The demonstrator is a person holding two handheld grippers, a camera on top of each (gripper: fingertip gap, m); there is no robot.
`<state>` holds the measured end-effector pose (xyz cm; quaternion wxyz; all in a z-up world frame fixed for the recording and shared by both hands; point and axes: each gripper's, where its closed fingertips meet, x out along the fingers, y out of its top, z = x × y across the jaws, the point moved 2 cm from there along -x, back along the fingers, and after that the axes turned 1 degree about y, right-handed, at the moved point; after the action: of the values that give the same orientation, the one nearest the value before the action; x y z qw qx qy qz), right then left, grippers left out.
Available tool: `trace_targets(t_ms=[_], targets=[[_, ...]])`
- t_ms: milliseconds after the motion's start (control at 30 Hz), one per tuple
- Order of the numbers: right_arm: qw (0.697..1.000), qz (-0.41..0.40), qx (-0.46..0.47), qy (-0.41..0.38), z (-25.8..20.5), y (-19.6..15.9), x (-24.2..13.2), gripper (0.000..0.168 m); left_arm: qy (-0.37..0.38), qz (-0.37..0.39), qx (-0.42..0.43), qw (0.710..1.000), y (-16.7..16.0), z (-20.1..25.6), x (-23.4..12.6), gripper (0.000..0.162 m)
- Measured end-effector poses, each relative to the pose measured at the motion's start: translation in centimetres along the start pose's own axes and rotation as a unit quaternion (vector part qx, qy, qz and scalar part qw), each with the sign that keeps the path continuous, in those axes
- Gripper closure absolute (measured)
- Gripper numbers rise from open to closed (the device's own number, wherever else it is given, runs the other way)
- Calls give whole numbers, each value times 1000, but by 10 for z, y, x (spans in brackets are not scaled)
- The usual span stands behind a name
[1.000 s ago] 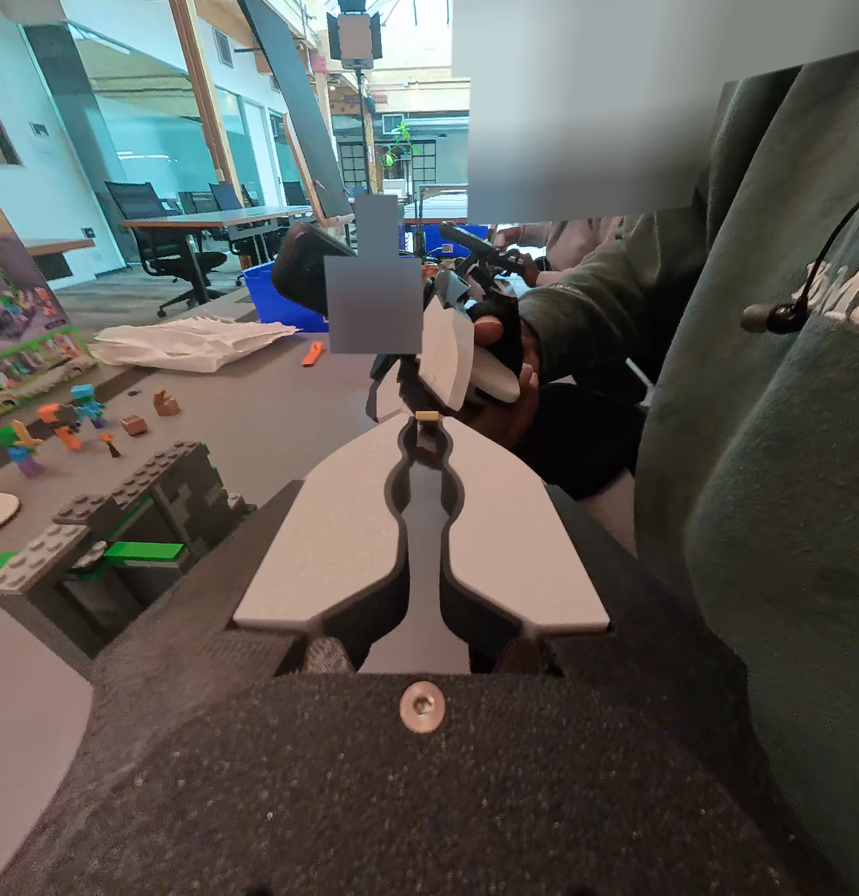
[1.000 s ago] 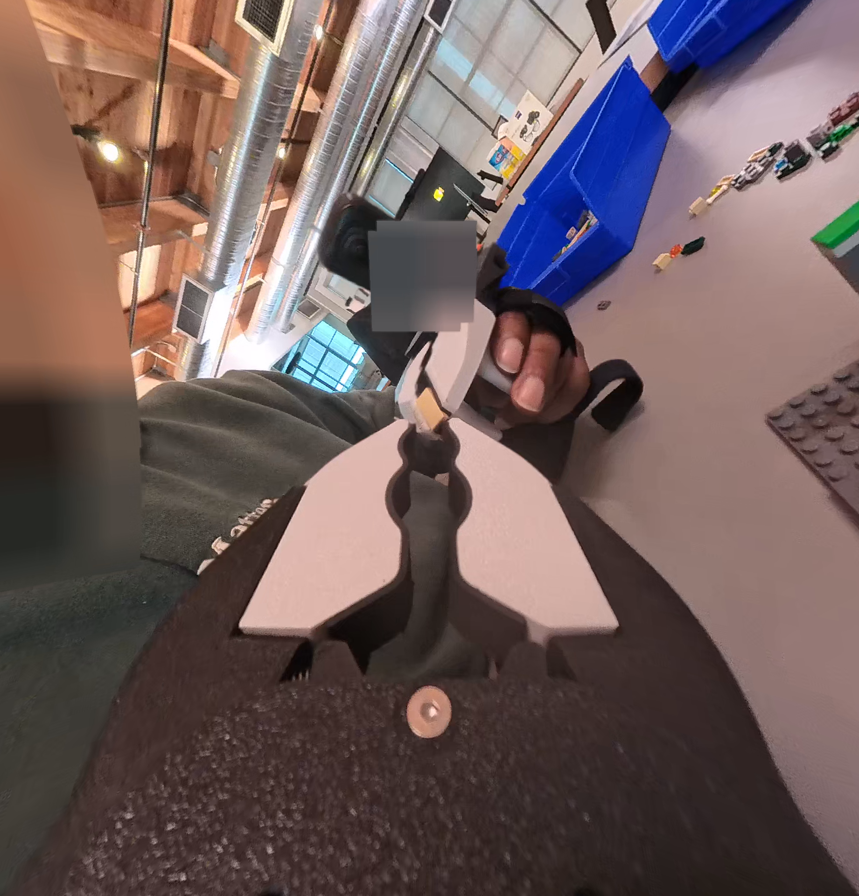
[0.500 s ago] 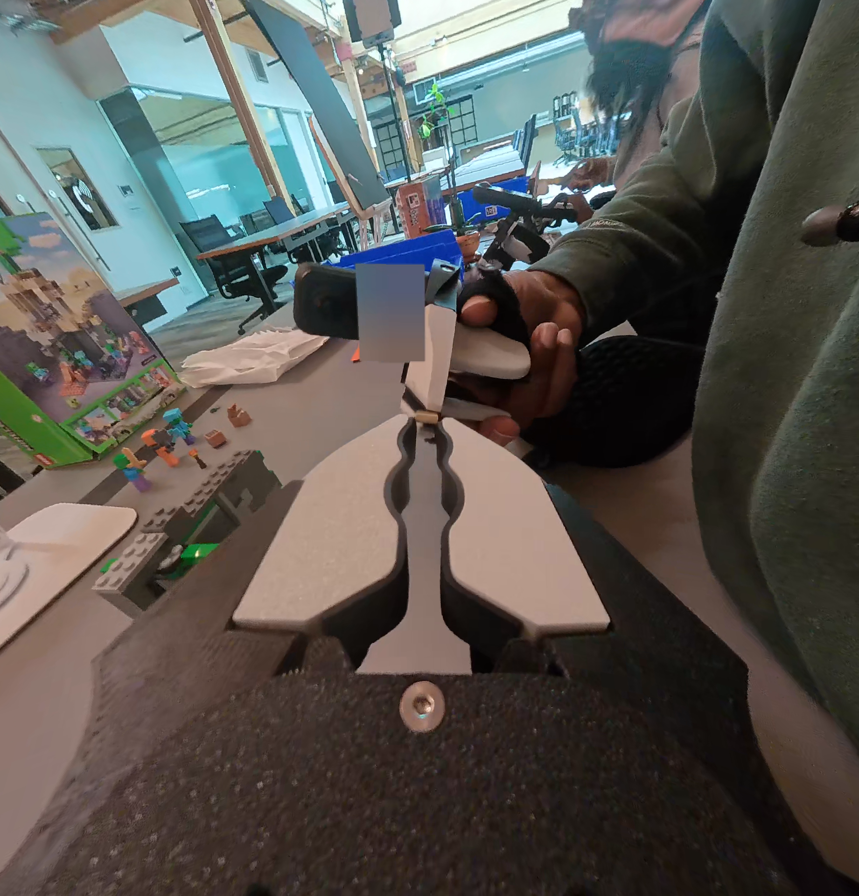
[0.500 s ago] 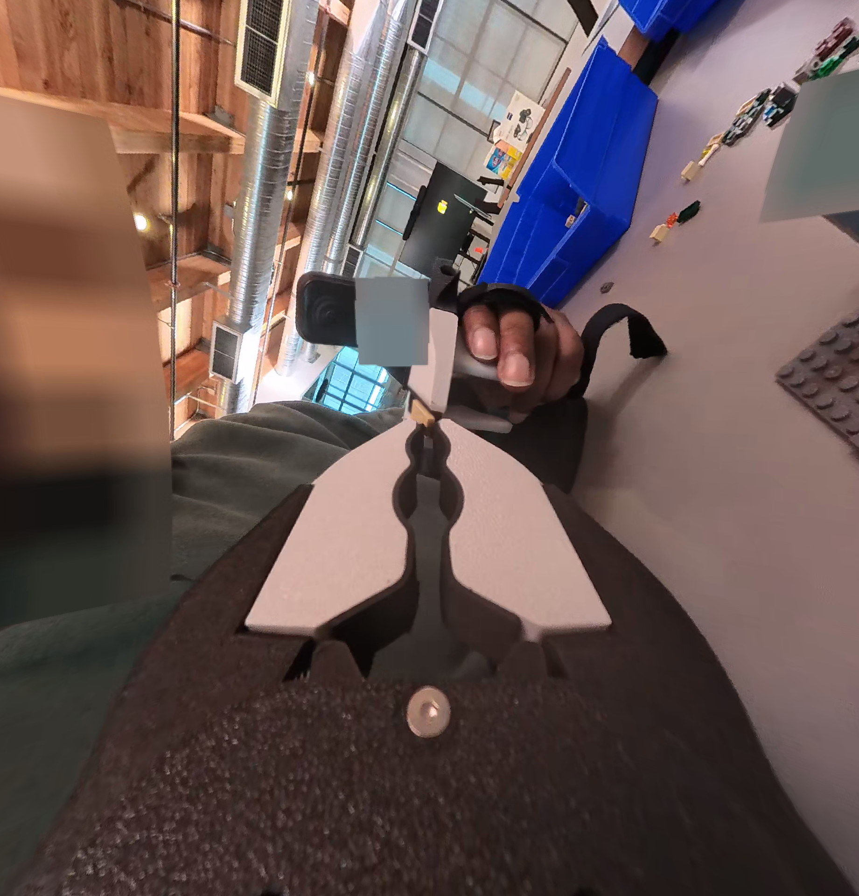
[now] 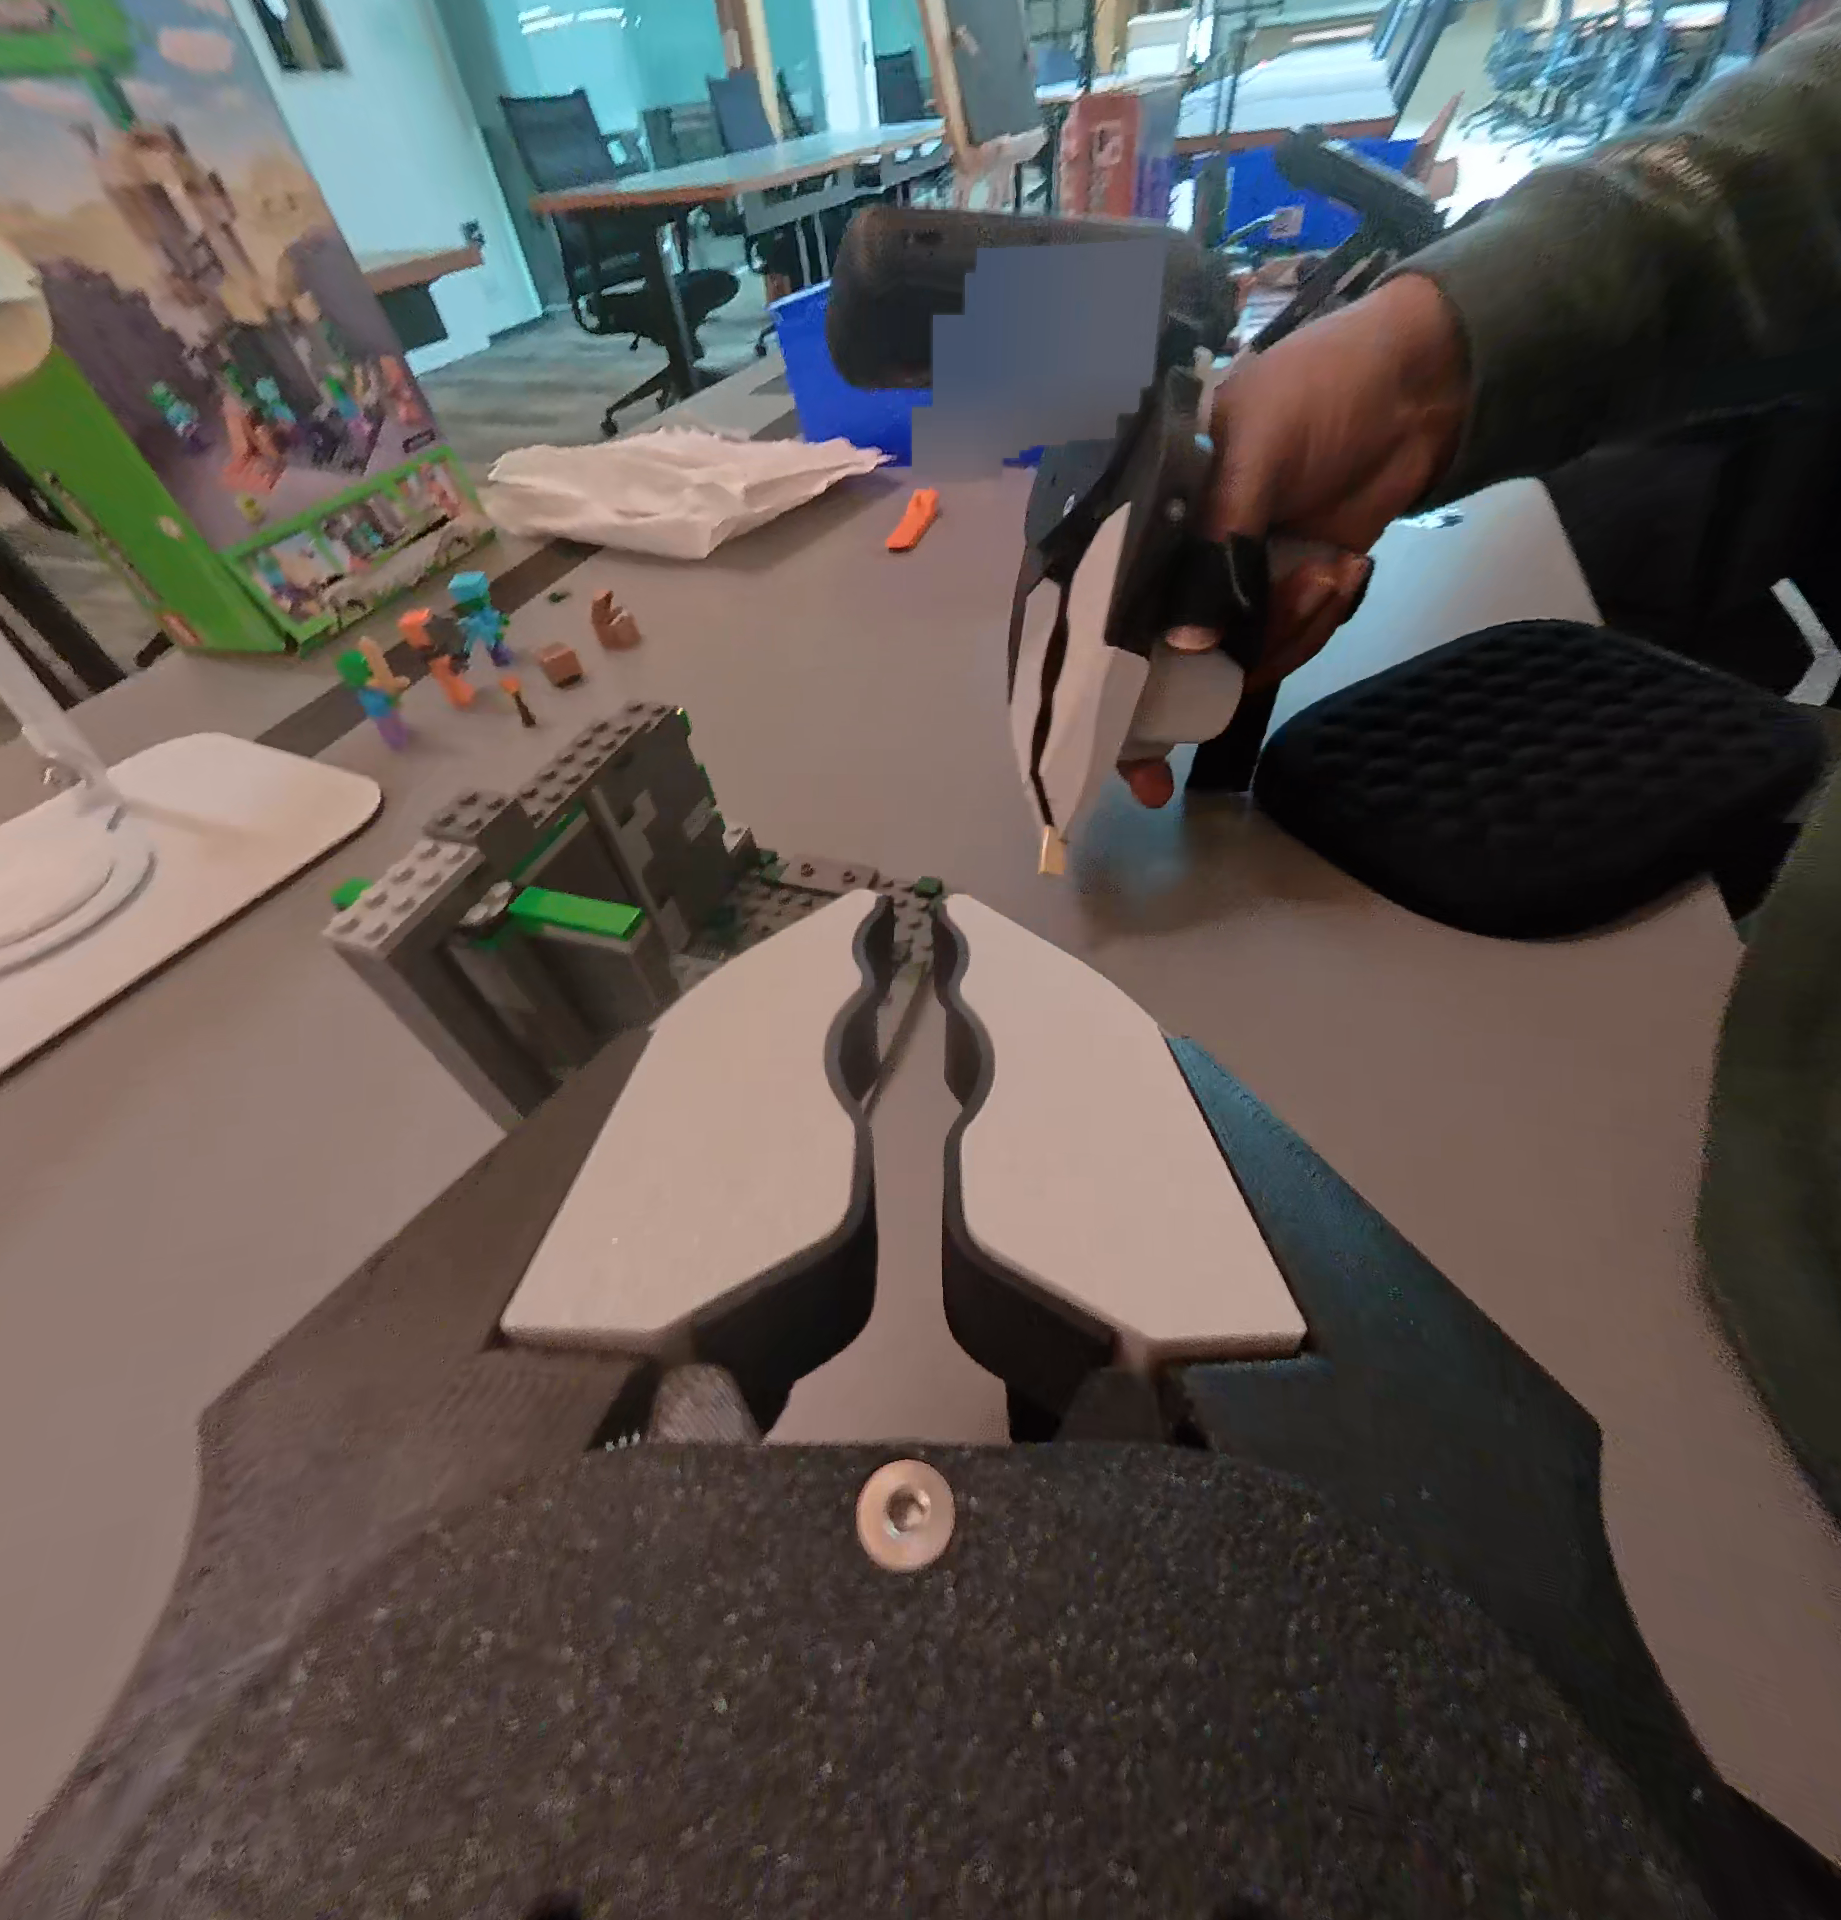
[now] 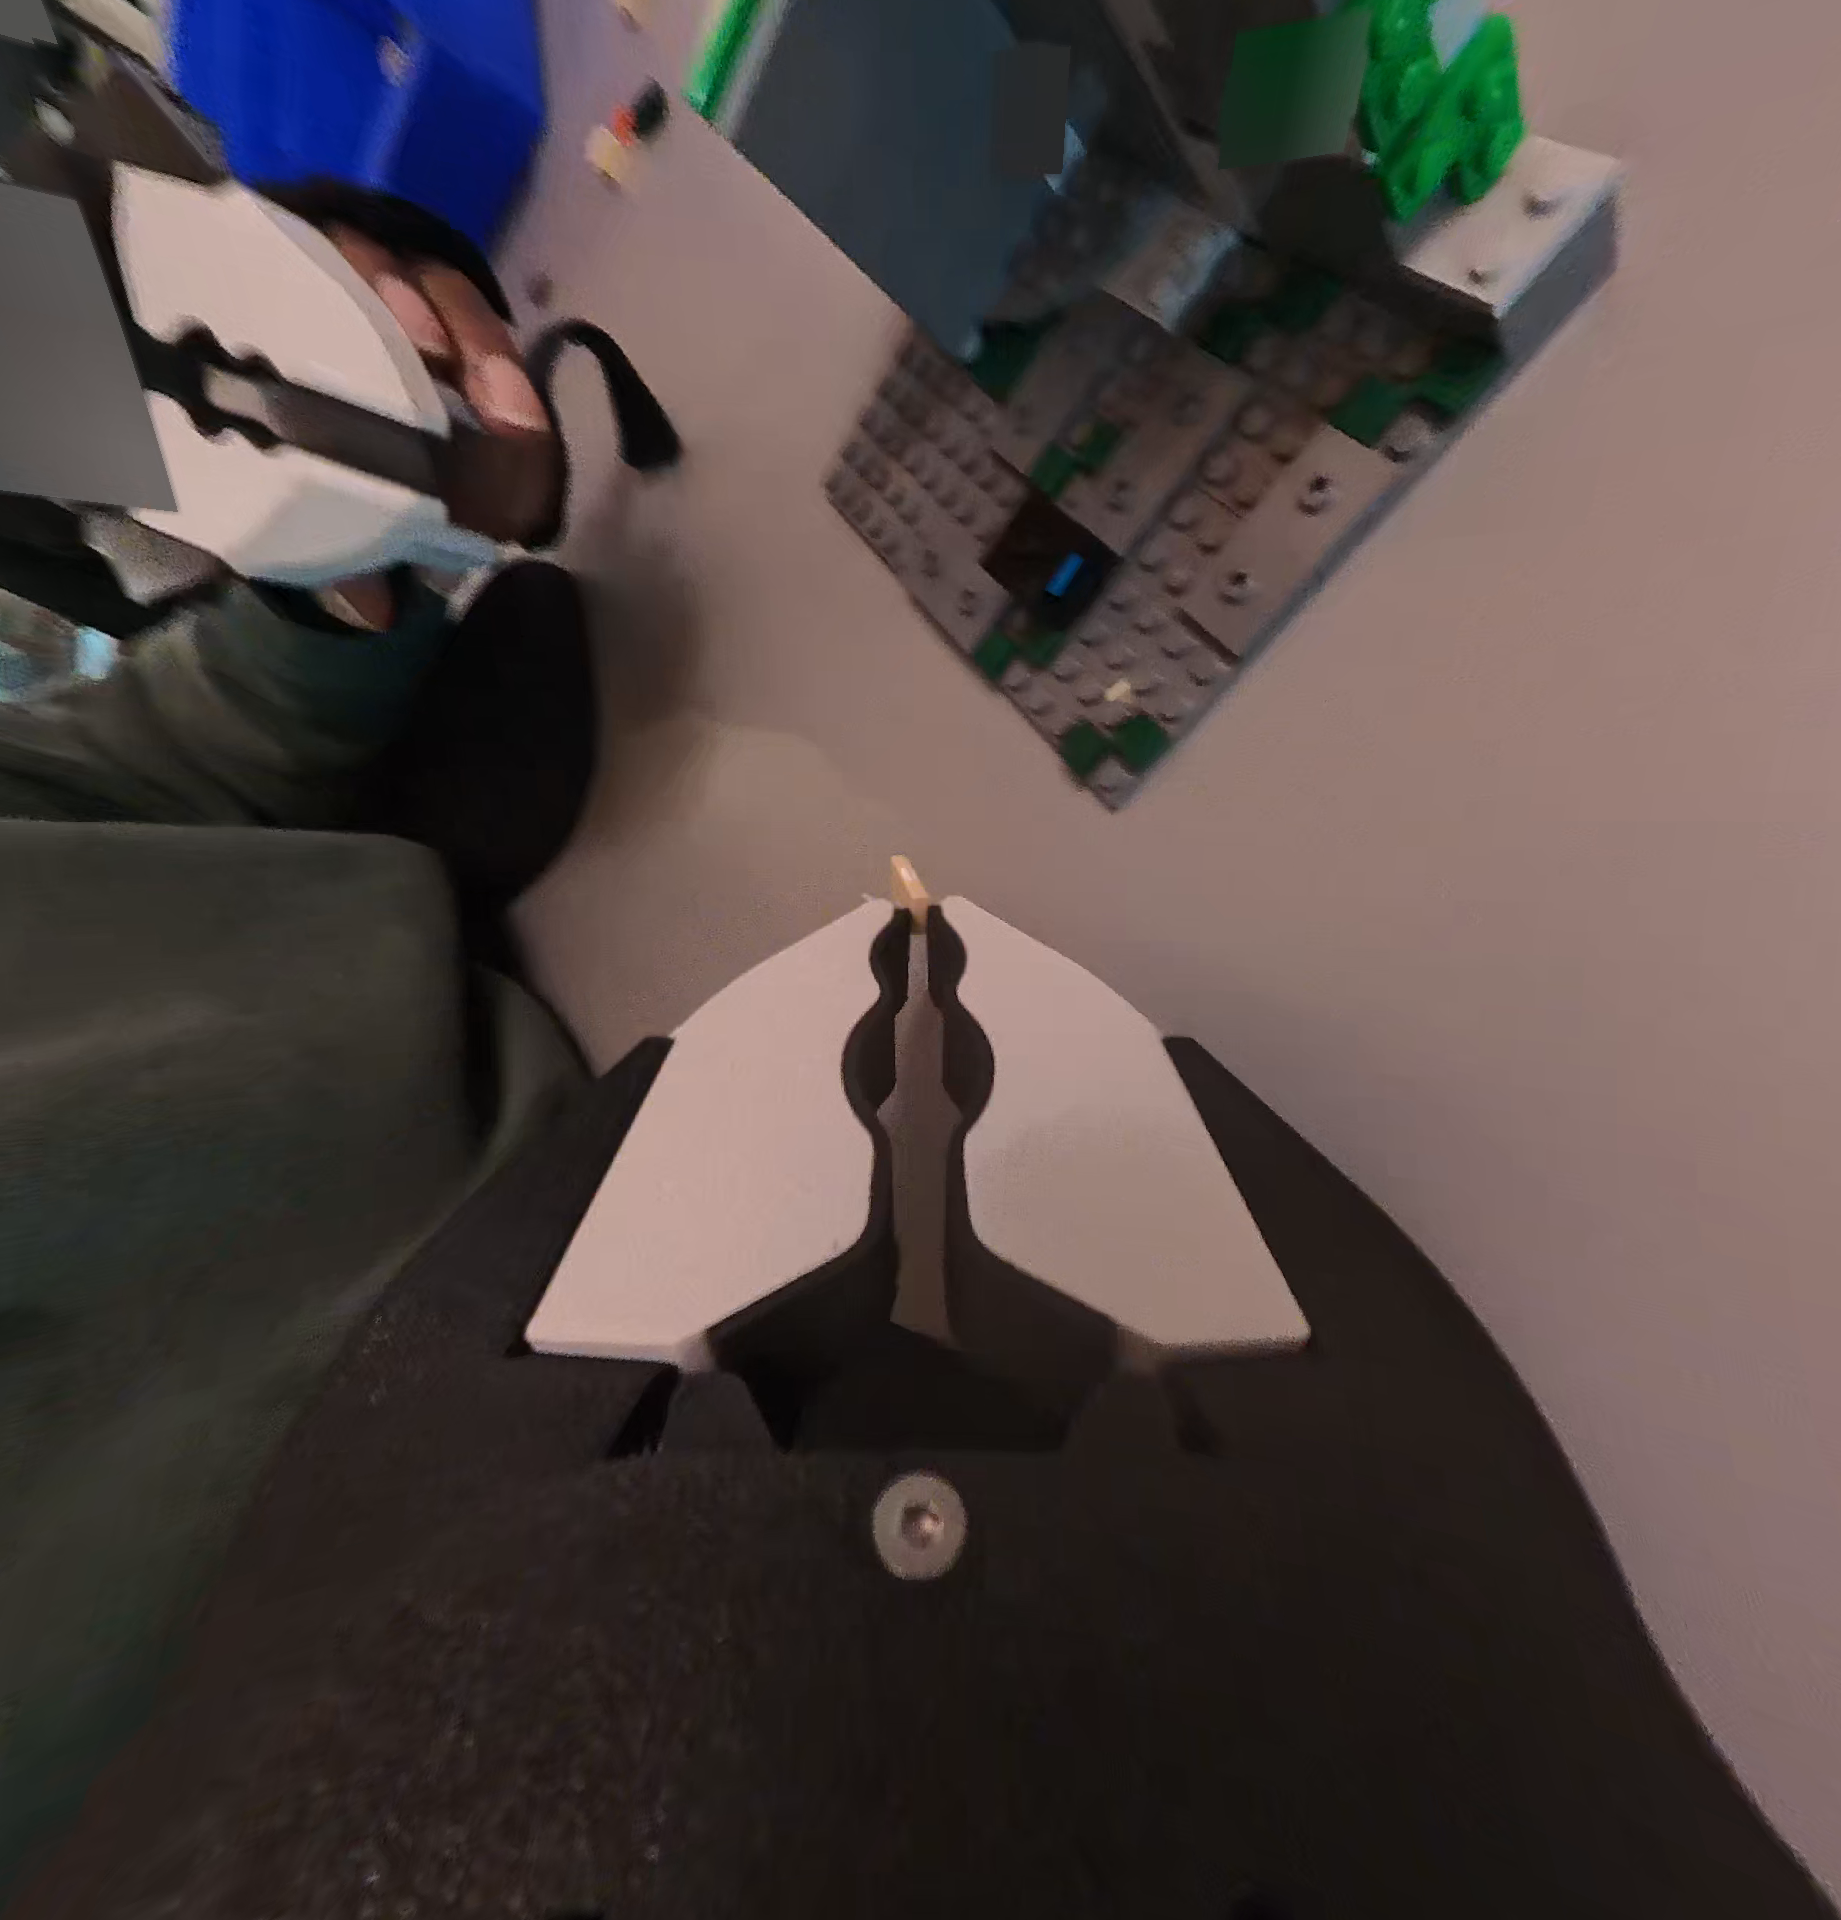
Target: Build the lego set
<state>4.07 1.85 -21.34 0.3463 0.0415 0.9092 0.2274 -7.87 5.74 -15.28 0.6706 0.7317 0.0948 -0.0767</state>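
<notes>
My right gripper (image 6: pixel 914 906) is shut on a small tan lego piece (image 6: pixel 908 881) that sticks out of its tips, above bare table just short of the grey and green lego build (image 6: pixel 1155 499). In the left wrist view the right gripper (image 5: pixel 1046 831) points down with the tan piece (image 5: pixel 1051 854) at its tip, right of the build (image 5: pixel 583 883). My left gripper (image 5: pixel 911 904) is empty, its jaws closed to a narrow slit, over the build's near corner. Its fingers (image 6: pixel 292 291) show blurred at the upper left of the right wrist view.
A green set box (image 5: pixel 168 364), several minifigures (image 5: pixel 448 644), a white paper bag (image 5: pixel 677 488) and an orange piece (image 5: pixel 914 520) lie behind the build. A white lamp base (image 5: pixel 168 821) is at left, a black cushion (image 5: pixel 1539 769) at right, a blue bin (image 6: pixel 376 94) beyond. Some 12 centimeters of space lies between my two pairs of fingers.
The tan piece, held tip to tip between both grippers, now sits in the right gripper alone. Both grippers have swung down toward the table and the build.
</notes>
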Motion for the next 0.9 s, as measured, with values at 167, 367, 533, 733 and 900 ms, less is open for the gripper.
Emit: trace_targets(t_ms=[167, 367, 533, 733, 900], targets=[[991, -49, -85, -90, 20, -4, 2, 163, 19, -26, -20, 999, -11, -7, 3, 156], [969, -70, -184, -151, 29, -4, -3, 153, 20, -34, -26, 999, -16, -8, 5, 155], [952, -79, -250, -155, 28, -8, -9, 143, 18, -39, -31, 999, -20, -8, 7, 156], [907, -66, -389, -146, 24, 6, -16, 141, 11, -46, -31, 998, -24, -7, 9, 157], [837, -117, -522, -117, 28, 7, -10, 143, 5, -51, -30, 998, -27, -5, 11, 157]])
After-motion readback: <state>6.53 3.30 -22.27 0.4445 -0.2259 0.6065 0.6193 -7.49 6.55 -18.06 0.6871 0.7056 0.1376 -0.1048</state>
